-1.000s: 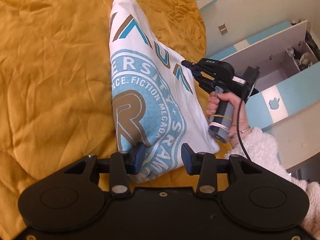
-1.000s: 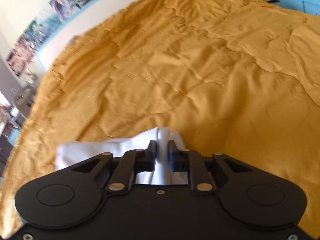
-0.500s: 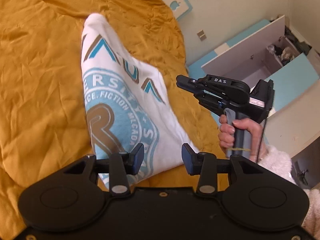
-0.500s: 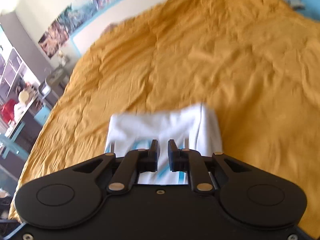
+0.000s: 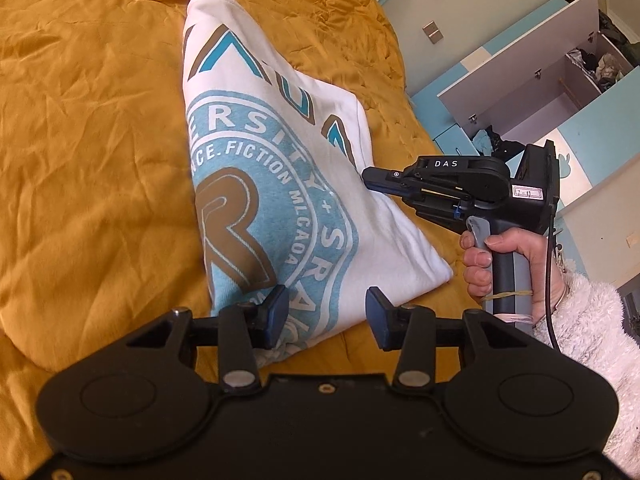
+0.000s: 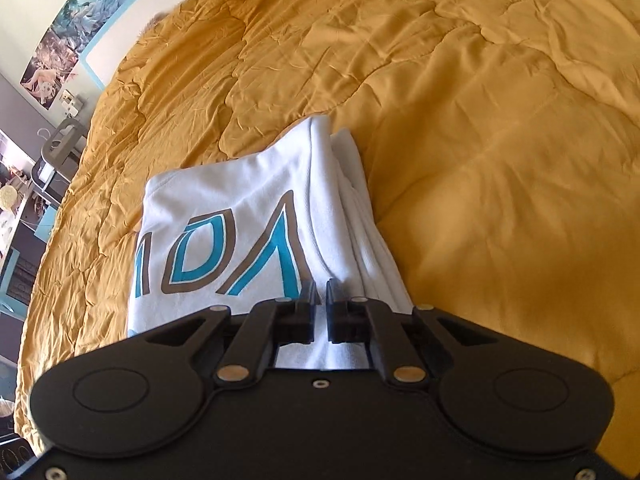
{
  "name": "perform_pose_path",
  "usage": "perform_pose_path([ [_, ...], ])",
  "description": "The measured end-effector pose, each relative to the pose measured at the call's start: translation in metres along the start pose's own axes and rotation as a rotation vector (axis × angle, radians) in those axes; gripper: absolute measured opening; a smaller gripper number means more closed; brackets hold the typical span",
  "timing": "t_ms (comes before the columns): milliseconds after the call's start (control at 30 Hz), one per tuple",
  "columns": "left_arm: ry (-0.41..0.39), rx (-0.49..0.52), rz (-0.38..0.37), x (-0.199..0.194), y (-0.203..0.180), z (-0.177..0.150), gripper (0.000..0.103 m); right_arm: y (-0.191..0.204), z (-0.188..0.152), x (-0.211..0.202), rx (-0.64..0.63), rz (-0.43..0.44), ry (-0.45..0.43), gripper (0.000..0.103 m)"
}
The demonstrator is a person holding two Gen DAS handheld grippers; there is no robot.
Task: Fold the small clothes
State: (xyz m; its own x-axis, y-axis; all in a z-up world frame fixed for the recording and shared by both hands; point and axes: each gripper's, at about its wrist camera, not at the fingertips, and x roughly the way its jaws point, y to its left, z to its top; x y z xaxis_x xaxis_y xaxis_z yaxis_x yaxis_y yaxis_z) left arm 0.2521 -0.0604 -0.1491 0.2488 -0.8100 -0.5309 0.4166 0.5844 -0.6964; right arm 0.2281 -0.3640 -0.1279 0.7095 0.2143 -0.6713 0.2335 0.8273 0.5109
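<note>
The bed (image 5: 92, 128), under a mustard quilt, carries the one task item: a white printed T-shirt (image 5: 256, 184), already folded into a long narrow strip. In the left wrist view its long axis runs from the near edge away toward the far side of the bed, leaning slightly left at the far end. The left hand-held gripper (image 5: 323, 312) sits at the strip's near end with jaws wide apart, having just been opening; printed fabric lies below and between the pads, but neither pad presses on it. To the right, the right hand-held gripper (image 5: 370, 178) meets the strip's right long edge about midway along. In its own view, the right hand-held gripper (image 6: 320, 304) is closed tight on a thin ridge of white cloth. Judgement: the right hand has the only grip, so the next fold, probably across the long axis, hinges on that pinched edge, with the left nearest the near end.
</note>
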Motion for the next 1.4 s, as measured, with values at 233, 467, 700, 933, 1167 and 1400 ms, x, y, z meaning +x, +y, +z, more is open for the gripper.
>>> perform_pose_path([
  [233,-0.134,0.115,0.086,-0.034,-0.022,0.008,0.046,-0.011,0.022,-0.024,0.030,0.099,-0.125,0.034],
  [467,-0.161,0.048,0.119,-0.047,-0.011,0.014,0.046,-0.042,0.036,-0.034,0.191,0.109,-0.193,0.036],
  [700,-0.207,-0.005,0.107,-0.065,-0.001,0.016,0.047,-0.062,0.039,-0.032,0.263,0.168,-0.183,0.046],
  [933,-0.123,-0.287,0.036,-0.055,0.046,0.013,0.047,-0.070,0.048,-0.013,0.260,0.230,-0.125,0.057],
  [1167,0.004,-0.349,-0.080,-0.021,0.054,0.011,0.048,-0.071,0.055,0.021,0.236,0.322,-0.024,0.058],
  [1400,0.035,-0.343,-0.135,-0.006,0.053,0.007,0.049,-0.062,0.065,0.055,0.147,0.304,0.058,0.061],
])
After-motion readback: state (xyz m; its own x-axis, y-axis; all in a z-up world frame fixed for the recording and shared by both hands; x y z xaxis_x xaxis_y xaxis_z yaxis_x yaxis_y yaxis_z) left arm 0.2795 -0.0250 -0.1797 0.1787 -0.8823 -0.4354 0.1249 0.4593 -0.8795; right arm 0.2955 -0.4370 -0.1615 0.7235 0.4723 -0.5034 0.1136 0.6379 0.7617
